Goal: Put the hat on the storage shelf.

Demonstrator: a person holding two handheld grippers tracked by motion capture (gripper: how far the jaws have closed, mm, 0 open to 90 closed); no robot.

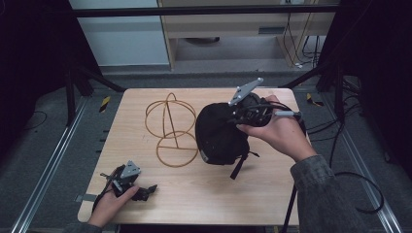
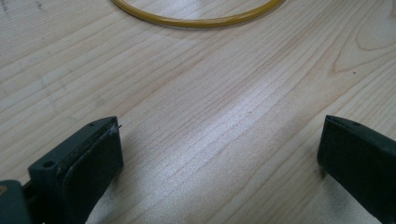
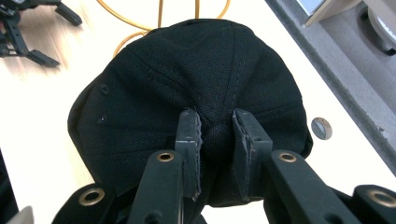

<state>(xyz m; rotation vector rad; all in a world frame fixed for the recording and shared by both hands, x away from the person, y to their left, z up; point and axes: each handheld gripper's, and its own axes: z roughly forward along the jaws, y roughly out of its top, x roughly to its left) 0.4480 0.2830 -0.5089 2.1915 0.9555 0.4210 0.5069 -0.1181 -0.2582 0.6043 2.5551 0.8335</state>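
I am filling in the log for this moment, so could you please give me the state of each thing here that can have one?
black cap: pinched at its crown by the right gripper, beside the wire stand.
right gripper: shut on the cap fabric.
left gripper: jaws wide apart, nothing between them, low over the table.
yellow wire stand: upright on the table, bare, nothing hung on it.
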